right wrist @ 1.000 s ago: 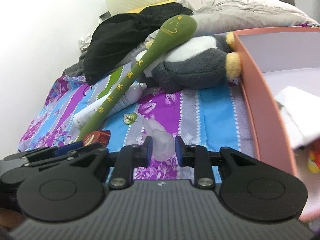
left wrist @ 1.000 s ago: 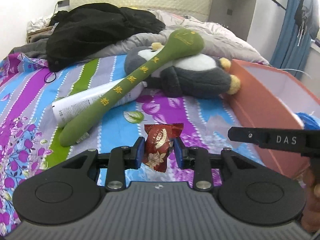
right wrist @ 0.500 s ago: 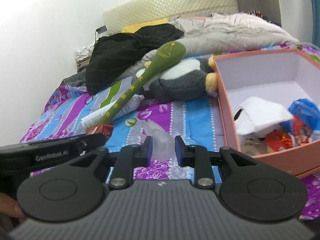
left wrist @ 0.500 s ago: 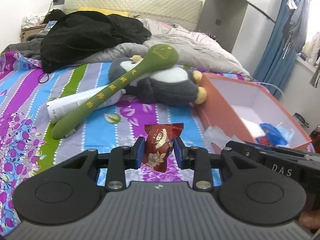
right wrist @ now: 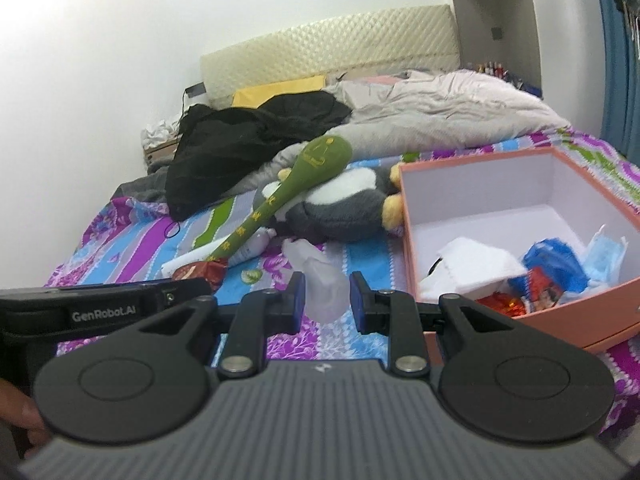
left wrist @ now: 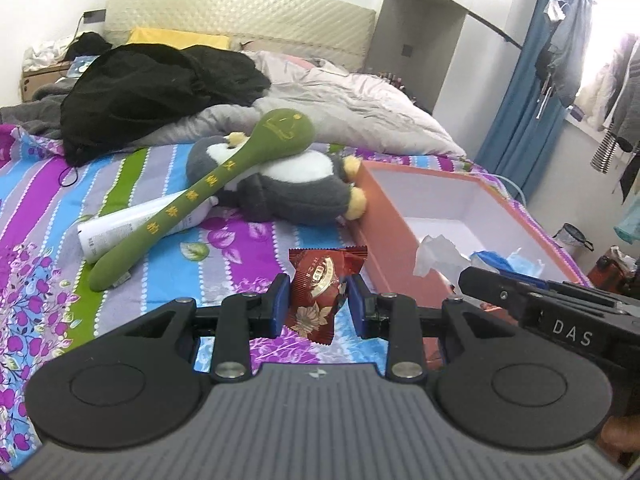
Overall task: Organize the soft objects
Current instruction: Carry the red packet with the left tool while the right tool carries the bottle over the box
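Red wrapper: a dark red snack packet (left wrist: 320, 288) sits pinched between the pads of the left gripper (left wrist: 318, 304), lifted clear of the bedspread (left wrist: 224, 256).
Clear bag: a crumpled translucent plastic bag (right wrist: 320, 276) is clamped in the right gripper (right wrist: 326, 300).
Box: the pink box (right wrist: 480, 168) rests near the bed's right edge, holding white paper, a blue wrapper and a face mask.
Plush penguin: the penguin (left wrist: 288, 184) lies touching the box's left wall.
Green plush spoon: the spoon (left wrist: 208, 196) leans across the penguin and a white tube (left wrist: 132, 224).
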`<state>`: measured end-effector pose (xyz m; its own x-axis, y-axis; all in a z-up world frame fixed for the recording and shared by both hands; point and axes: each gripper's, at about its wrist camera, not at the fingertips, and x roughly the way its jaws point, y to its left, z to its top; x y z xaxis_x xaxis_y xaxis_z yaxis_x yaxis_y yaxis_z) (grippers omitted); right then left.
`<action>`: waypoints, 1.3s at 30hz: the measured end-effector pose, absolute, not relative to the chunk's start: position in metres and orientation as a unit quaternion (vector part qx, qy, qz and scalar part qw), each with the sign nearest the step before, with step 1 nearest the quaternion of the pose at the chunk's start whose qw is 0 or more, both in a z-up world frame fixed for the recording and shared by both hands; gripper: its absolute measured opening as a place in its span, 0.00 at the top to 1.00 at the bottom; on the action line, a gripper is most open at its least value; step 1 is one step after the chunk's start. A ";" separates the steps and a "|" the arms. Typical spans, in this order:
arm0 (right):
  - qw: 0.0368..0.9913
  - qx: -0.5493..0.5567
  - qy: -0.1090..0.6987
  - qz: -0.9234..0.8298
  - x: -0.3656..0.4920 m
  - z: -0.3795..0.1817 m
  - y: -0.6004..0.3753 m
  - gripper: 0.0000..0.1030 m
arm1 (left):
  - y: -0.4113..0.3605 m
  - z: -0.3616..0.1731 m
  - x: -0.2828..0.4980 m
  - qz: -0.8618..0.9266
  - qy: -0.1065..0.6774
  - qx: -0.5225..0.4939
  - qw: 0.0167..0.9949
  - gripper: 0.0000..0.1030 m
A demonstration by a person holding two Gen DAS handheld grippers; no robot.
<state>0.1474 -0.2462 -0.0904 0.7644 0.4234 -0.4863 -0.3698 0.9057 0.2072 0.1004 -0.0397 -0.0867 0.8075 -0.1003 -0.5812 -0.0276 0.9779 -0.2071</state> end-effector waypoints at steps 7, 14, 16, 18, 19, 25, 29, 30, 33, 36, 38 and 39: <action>0.946 0.051 0.256 0.192 0.138 -0.077 -0.267 0.73 | -0.063 -0.073 0.104 -0.046 0.303 -0.095 0.947 0.64; 0.953 0.050 0.249 0.167 0.128 -0.070 -0.291 0.73 | -0.094 -0.068 0.108 -0.083 0.303 -0.087 0.945 0.64; 0.953 0.051 0.251 0.164 0.126 -0.070 -0.297 0.73 | -0.103 -0.067 0.109 -0.094 0.305 -0.086 0.944 0.64; 0.953 0.052 0.253 0.159 0.124 -0.070 -0.302 0.73 | -0.112 -0.067 0.110 -0.105 0.307 -0.083 0.942 0.64; 0.954 0.050 0.252 0.154 0.123 -0.070 -0.305 0.73 | -0.115 -0.067 0.111 -0.109 0.307 -0.082 0.942 0.64; 0.957 0.056 0.251 0.132 0.128 -0.067 -0.320 0.73 | -0.131 -0.067 0.126 -0.130 0.314 -0.079 0.937 0.64; 0.959 0.054 0.251 0.117 0.138 -0.066 -0.330 0.73 | -0.141 -0.064 0.146 -0.143 0.313 -0.074 0.936 0.64; 0.960 0.054 0.252 0.113 0.141 -0.066 -0.333 0.73 | -0.144 -0.062 0.152 -0.147 0.314 -0.074 0.935 0.64; 0.959 0.057 0.257 0.103 0.155 -0.066 -0.343 0.73 | -0.149 -0.059 0.170 -0.160 0.313 -0.079 0.933 0.64; 0.958 0.056 0.266 0.092 0.174 -0.068 -0.352 0.73 | -0.155 -0.060 0.193 -0.177 0.319 -0.087 0.927 0.64; 0.957 0.052 0.271 0.085 0.187 -0.069 -0.357 0.73 | -0.160 -0.060 0.209 -0.181 0.327 -0.090 0.923 0.64; 0.957 0.049 0.273 0.082 0.191 -0.069 -0.359 0.73 | -0.163 -0.060 0.218 -0.186 0.330 -0.090 0.921 0.64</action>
